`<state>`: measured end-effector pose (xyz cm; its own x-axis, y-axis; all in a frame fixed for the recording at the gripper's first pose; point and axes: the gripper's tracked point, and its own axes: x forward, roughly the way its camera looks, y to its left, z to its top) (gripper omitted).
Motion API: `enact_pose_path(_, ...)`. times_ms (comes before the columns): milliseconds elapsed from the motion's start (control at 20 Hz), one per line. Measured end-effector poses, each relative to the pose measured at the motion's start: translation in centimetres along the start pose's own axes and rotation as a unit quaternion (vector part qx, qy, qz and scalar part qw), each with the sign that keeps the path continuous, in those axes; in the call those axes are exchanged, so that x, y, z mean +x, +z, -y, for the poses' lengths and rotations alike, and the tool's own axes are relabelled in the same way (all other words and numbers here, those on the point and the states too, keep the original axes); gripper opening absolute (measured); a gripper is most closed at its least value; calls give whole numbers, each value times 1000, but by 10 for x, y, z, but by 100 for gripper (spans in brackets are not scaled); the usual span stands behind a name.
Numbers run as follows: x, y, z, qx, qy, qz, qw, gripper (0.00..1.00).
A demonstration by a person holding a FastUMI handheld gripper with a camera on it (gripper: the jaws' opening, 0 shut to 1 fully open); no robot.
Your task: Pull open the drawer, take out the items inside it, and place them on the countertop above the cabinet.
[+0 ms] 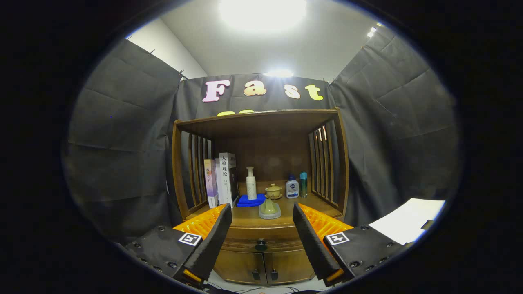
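Note:
A wooden cabinet (261, 122) stands ahead of me, with a shut drawer under its countertop (249, 218). The drawer's dark round knob (261, 245) lies between my two fingers and some way beyond them. My gripper (262, 214) is open with nothing between its fingers. What is inside the drawer is hidden. On the countertop rest a greenish cone-shaped object on a round base (269, 209), a small lidded tea cup (273, 191), a white pump bottle (251, 183) on a folded blue cloth (250, 201), and upright books (222, 179).
A small white and blue bottle (292, 188) and a slim teal bottle (303, 183) stand at the back right of the countertop. Slatted wooden sides and a top shelf enclose it. Below the drawer are two cabinet doors (263, 267). A white sheet (408, 220) lies to the right.

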<state>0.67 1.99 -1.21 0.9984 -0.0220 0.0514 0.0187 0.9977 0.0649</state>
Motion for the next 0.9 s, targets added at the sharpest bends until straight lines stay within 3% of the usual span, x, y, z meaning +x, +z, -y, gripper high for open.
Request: enact_pose_path(900, 0, -10, 3, -6, -4, -6, 1000, 95)
